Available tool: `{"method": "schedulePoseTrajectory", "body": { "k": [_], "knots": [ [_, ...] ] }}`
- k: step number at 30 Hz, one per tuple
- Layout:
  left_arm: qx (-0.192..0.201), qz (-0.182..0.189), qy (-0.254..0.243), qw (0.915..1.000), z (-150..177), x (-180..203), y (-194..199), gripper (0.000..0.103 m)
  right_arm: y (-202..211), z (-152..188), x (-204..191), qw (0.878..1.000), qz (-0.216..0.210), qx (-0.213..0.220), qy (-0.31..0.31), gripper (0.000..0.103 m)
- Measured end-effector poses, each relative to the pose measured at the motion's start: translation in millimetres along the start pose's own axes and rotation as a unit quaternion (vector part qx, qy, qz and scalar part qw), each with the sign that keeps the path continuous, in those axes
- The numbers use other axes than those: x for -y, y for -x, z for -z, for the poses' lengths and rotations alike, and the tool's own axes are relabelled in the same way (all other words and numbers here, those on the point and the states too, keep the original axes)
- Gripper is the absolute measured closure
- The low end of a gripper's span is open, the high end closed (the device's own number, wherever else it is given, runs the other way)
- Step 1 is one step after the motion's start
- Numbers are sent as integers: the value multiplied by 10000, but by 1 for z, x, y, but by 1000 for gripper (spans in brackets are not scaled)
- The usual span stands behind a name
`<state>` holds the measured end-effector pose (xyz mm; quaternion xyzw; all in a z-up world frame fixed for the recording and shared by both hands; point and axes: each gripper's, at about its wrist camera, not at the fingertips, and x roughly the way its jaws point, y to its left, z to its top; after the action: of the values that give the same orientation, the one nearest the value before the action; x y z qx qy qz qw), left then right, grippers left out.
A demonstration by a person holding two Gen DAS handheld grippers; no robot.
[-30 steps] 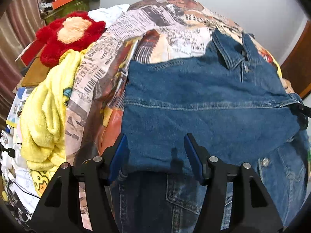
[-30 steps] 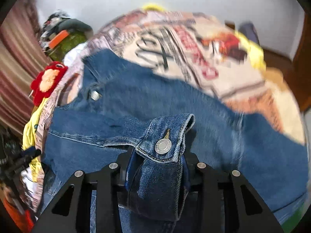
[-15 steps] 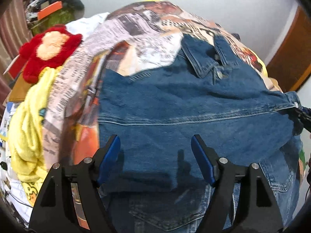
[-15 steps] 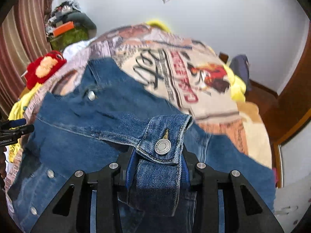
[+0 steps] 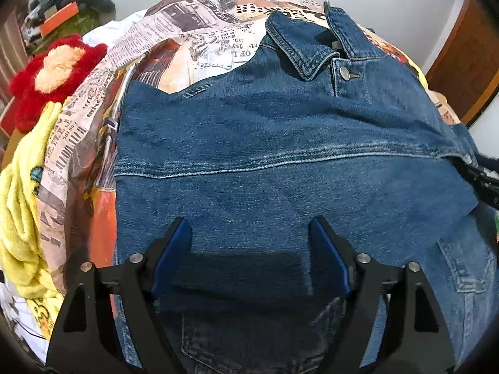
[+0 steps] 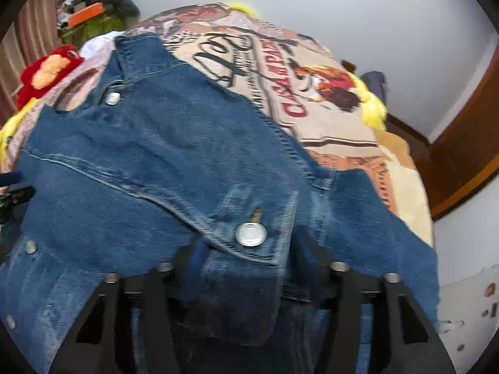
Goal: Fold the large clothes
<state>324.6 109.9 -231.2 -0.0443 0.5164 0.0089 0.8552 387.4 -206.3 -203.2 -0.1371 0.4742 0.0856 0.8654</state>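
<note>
A blue denim jacket (image 5: 280, 143) lies front-up on a bed with a newspaper-print cover (image 5: 199, 31), collar towards the far end. Its left sleeve is folded across the chest. My left gripper (image 5: 249, 233) is open and empty, just above the folded denim. In the right wrist view the jacket (image 6: 149, 162) fills the lower frame. The buttoned sleeve cuff (image 6: 249, 233) lies between the fingers of my right gripper (image 6: 246, 249). The fingers stand wider apart than the cuff and the frame is blurred.
A red plush toy (image 5: 53, 74) and a yellow fleece blanket (image 5: 21, 205) lie at the bed's left edge. A cluttered pile (image 5: 62, 9) stands at the far left corner. A wooden door frame (image 6: 467, 143) is on the right. The print bedcover (image 6: 312, 93) extends beyond the jacket.
My left gripper has moved forward over the jacket and stays open. My right gripper has opened around the sleeve cuff and lowered it onto the jacket.
</note>
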Motion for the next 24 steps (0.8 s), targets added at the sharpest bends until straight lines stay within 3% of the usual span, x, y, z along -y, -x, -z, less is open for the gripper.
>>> {"method": "schedulePoseTrajectory", "body": {
  "k": [2, 6, 12, 18, 24],
  "knots": [
    [-24, 9, -20, 10000, 1, -1, 0, 22, 2, 2, 2, 10000, 85, 33, 11, 29],
    [-70, -130, -103, 9998, 1, 1, 7, 22, 13, 7, 11, 9997, -180, 6, -141, 29],
    [448, -97, -228, 9987, -12, 19, 47, 22, 51, 11, 33, 9973, -463, 214, -526, 29],
    [1176, 264, -423, 9918, -38, 57, 92, 21, 93, 24, 81, 9924, -360, 576, -1022, 28],
    [1342, 904, -550, 9853, -54, 98, 97, 16, 109, 53, 135, 9851, -140, 508, -1639, 28]
  ]
}}
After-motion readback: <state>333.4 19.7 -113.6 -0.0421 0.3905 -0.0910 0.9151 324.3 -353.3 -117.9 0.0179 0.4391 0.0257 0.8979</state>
